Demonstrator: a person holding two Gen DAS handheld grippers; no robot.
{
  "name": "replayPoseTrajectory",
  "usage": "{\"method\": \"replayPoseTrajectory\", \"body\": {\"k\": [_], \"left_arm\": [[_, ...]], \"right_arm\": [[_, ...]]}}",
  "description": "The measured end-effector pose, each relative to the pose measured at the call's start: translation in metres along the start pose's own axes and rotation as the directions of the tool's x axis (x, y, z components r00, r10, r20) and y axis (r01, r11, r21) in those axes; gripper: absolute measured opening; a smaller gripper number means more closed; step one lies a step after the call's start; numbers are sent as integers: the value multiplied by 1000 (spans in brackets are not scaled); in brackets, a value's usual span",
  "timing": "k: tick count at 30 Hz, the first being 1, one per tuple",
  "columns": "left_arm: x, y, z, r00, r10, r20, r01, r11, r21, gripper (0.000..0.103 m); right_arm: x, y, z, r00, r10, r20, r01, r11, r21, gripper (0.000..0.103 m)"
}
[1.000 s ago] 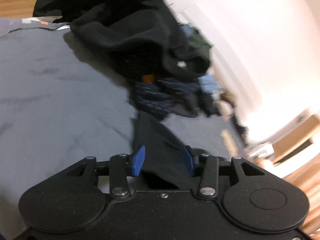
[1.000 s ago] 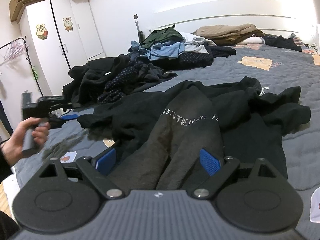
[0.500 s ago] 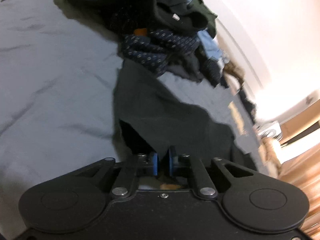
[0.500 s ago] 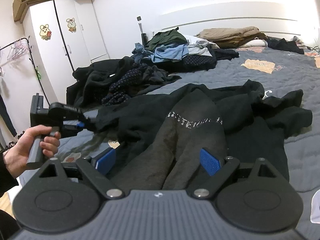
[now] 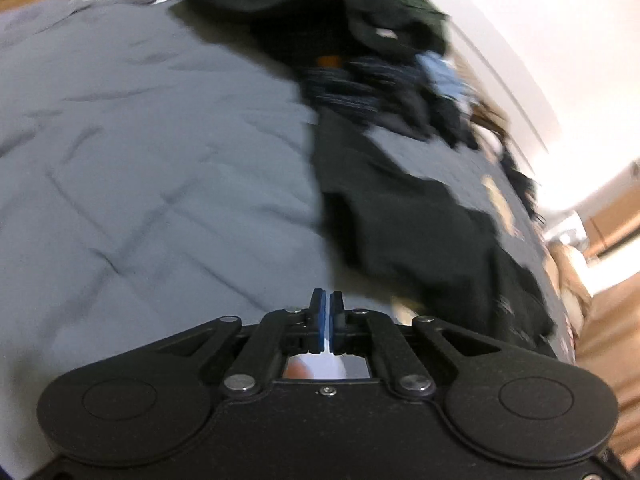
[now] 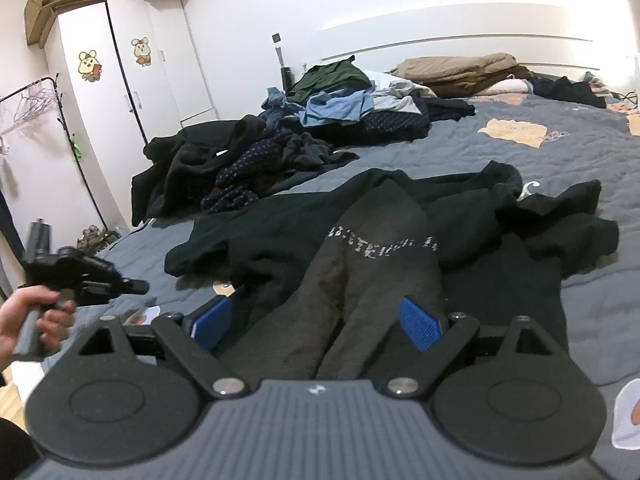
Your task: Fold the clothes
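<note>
A black sweatshirt (image 6: 380, 248) with pale lettering lies crumpled on the grey bedspread (image 6: 580, 160). My right gripper (image 6: 316, 312) hovers over its near end, open, the dark cloth lying between the blue pads without being pressed. A person's hand (image 6: 36, 316) holds my left gripper (image 6: 136, 286) to the left of the garment's sleeve end, apart from it. In the left wrist view the left gripper (image 5: 325, 300) is shut with no cloth between its pads, and the black sweatshirt (image 5: 420, 232) lies ahead to the right, blurred.
A heap of dark, blue and green clothes (image 6: 304, 140) covers the far left of the bed. A brown blanket (image 6: 460, 72) sits by the headboard. A white wardrobe (image 6: 120, 80) and a clothes rack (image 6: 48, 92) stand to the left.
The left gripper closed on the sweatshirt's edge, then drew back to the left; the cloth is now out of its shut jaws. The right gripper stayed still.
</note>
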State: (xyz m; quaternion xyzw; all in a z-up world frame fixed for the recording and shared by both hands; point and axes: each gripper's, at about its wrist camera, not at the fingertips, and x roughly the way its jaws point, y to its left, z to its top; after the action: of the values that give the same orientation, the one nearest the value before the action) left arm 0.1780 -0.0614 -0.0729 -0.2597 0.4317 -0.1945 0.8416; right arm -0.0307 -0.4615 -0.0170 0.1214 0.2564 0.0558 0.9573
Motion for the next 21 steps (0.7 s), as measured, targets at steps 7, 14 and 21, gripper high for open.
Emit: {"method": "replayPoseTrajectory", "body": {"k": [7, 14, 21], "left_arm": [[-45, -75, -69, 986, -146, 86, 135, 983, 122, 59], [-55, -105, -127, 980, -168, 110, 144, 970, 195, 60], [-54, -118, -145, 978, -189, 92, 161, 954, 253, 60]], "right_arm": [[-39, -7, -1, 994, -94, 53, 94, 996, 1, 91], [-105, -11, -40, 973, -220, 70, 220, 975, 12, 91], [-149, -20, -99, 932, -363, 7, 363, 932, -25, 91]]}}
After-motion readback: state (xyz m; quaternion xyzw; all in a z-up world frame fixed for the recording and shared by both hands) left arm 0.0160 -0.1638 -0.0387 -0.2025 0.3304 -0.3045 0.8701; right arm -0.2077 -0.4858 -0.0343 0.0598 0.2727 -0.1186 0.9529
